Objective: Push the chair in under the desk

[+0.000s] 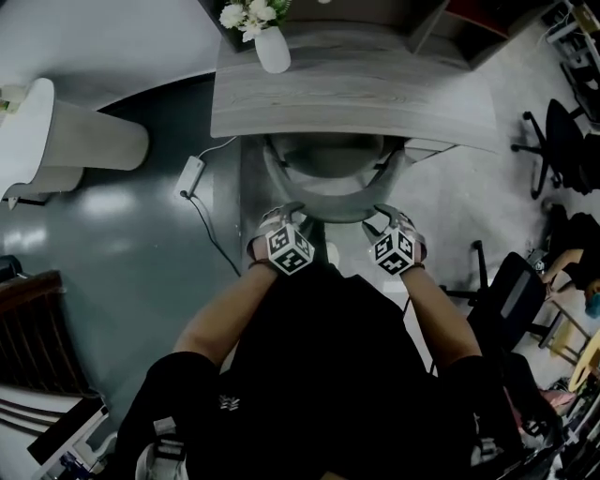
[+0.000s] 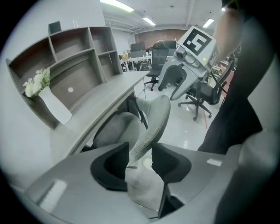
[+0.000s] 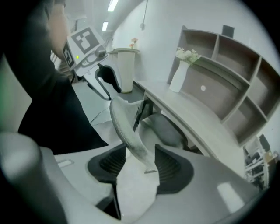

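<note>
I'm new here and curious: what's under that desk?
The grey chair seat is partly tucked under the desk, its backrest sticking out. The desk hides the seat's front and whatever lies beyond.

Ceiling strip lights [image 2: 117, 5] lend dim, soft light; fisheye edges bend and corners go dark

In the head view the bench [image 1: 356, 94] covers much of the chair [image 1: 328, 157]. The front of its seat, its base and its wheels are out of sight behind the bench and the curved backrest rim [image 1: 328, 206]. The marker cubes hide the jaws of the left tongs [image 1: 284, 217] and the right tongs [image 1: 386, 219] there. In both gripper views the rim runs between the pads [image 2: 111, 166], but whether they press on it or merely flank it cannot be told. The top edge cuts off the flowers [image 1: 248, 14] and the shelf unit [image 1: 441, 37]. The person's dark torso [image 1: 328, 375] blocks the floor below.
</note>
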Tool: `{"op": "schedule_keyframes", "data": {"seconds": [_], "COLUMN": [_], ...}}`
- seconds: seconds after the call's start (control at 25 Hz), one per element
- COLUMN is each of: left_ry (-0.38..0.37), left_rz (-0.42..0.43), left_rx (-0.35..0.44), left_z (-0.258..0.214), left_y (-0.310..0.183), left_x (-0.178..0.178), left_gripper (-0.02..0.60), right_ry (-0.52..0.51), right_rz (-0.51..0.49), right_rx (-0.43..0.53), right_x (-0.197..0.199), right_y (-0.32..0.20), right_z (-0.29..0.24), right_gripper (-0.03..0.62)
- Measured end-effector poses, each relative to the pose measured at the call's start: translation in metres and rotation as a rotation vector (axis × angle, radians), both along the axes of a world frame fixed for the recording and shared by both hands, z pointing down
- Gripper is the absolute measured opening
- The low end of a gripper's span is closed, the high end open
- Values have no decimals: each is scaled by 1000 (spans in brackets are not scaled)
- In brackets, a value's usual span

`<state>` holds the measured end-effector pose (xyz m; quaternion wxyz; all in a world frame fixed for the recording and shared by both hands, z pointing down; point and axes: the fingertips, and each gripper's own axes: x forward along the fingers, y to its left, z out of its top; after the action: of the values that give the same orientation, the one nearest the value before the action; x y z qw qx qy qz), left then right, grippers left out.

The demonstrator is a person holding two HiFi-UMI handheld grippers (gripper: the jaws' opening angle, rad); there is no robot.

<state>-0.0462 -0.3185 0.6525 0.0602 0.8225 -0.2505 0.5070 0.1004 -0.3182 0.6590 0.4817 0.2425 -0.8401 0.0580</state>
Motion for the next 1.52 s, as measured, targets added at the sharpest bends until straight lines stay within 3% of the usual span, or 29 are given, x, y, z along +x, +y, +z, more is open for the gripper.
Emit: {"op": "schedule_keyframes", "data": {"seconds": [0.28, 0.4, 0.56, 0.64, 0.88, 1.12, 1.52], "left_ry": [216, 374, 652, 717, 689, 648, 636], "left_rz": [-127, -191, -269, -292, -302, -345, -326], "left_rx": [215, 256, 258, 268, 367, 375, 379], "left_z": [-81, -124, -181, -201, -223, -217, -215], "left_y": [-15, -26, -38, -44, -54, -61, -67], "left_x": [4, 8, 15, 16, 13, 1, -4], "left_gripper": [13, 6, 6, 6, 6, 6, 6], "right_ry": [-286, -397, -570, -631, -646, -629, -630], "right_rz": [180, 271, 401, 438, 445, 494, 530], "right_rx": [79, 93, 129, 149, 202, 219, 228], "right_x": [1, 8, 19, 23, 34, 41, 42], "right_y": [-20, -32, -50, -58, -62, -67, -72], "right_z": [-74, -105, -149, -166, -174, -170, -168], "right_gripper": [128, 101, 64, 38, 2, 2, 2]}}
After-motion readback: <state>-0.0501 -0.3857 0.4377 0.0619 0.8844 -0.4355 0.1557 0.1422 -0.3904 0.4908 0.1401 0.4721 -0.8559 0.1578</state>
